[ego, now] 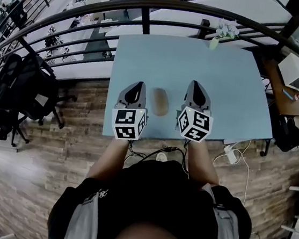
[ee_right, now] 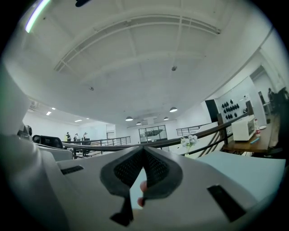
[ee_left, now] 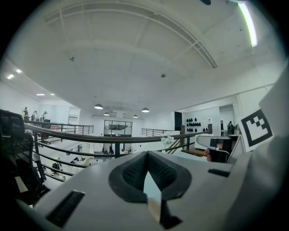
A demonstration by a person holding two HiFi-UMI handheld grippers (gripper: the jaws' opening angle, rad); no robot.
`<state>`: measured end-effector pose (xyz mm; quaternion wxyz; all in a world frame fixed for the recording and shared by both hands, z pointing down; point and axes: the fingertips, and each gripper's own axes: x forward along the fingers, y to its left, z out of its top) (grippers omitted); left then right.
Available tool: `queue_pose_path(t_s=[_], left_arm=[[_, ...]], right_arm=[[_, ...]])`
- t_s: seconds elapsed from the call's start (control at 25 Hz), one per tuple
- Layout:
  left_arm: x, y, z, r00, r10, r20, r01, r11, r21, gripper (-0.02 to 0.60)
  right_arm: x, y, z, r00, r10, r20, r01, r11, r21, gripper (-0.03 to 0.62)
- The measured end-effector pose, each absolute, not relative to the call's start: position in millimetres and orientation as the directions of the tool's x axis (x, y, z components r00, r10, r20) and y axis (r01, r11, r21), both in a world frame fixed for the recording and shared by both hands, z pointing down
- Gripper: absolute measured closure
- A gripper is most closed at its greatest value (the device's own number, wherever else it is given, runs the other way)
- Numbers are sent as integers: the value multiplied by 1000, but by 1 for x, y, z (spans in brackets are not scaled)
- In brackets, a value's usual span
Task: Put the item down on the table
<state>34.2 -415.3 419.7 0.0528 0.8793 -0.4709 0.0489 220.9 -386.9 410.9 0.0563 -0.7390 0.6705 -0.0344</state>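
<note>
A brown oval item (ego: 160, 102) lies flat on the light blue table (ego: 224, 82), near its front edge. It sits between my two grippers and touches neither of them. My left gripper (ego: 138, 84) hovers just left of it, its jaws closed together with nothing in them (ee_left: 146, 153). Just right of the item is my right gripper (ego: 195, 84), also shut and empty (ee_right: 143, 149). Both point roughly level toward the far side of the table. The item is out of sight in both gripper views.
A small vase of white flowers (ego: 225, 29) stands at the table's far edge. A dark curved railing (ego: 152, 6) runs behind the table. A black office chair (ego: 17, 92) stands at the left, a side desk with a white box (ego: 296, 70) at the right, and a power strip (ego: 231, 153) lies on the wood floor.
</note>
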Motion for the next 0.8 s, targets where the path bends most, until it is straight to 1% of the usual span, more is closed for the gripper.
queue_pose_path(t_s=[0.52, 0.8], left_arm=[[43, -412, 421, 589, -797, 134, -807, -589, 45, 574], [34, -413, 416, 597, -796, 98, -802, -590, 92, 574]], right_arm=[[224, -380, 410, 117, -993, -19, -984, -114, -139, 594], [215, -384, 412, 105, -994, -15, -986, -102, -135, 594]])
